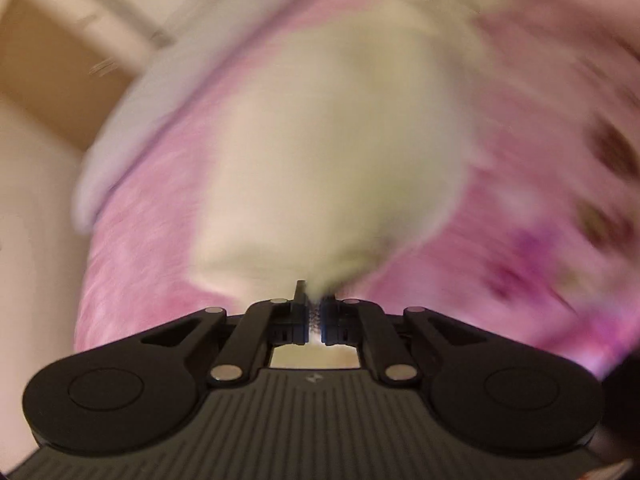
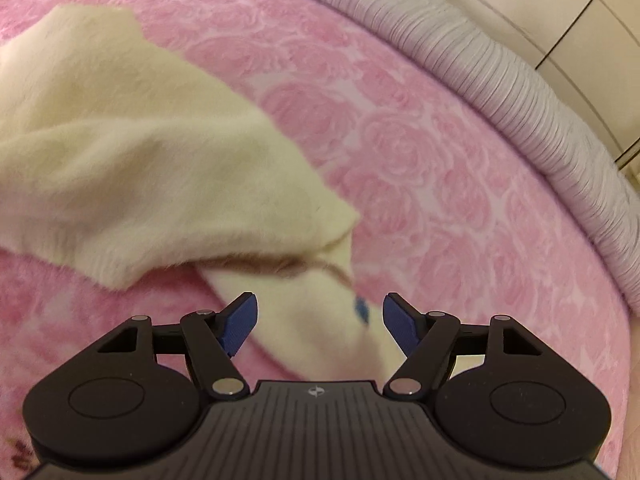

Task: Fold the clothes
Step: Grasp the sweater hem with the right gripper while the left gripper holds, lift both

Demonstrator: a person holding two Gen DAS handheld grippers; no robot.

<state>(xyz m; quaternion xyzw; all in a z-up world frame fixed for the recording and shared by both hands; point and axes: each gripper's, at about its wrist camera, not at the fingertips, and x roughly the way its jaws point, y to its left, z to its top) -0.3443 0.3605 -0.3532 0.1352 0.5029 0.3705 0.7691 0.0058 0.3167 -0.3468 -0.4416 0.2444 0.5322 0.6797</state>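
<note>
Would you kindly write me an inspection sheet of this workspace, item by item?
Surface: pink rose-patterned blanket covering a bed, with a ribbed lilac mattress edge along its far side.
Job's things: cream fluffy garment, partly folded over itself on the blanket; a small blue mark shows near its lower edge.
Clutter: blurred dark and purple patches on the blanket in the left wrist view; cannot tell what they are.
Grippers: left gripper closed on cream fabric of the garment; right gripper open, its blue pads apart above the garment, holding nothing.
Cables: nothing seen.
Surroundings: cream panelled cupboard fronts beyond the bed.
</note>
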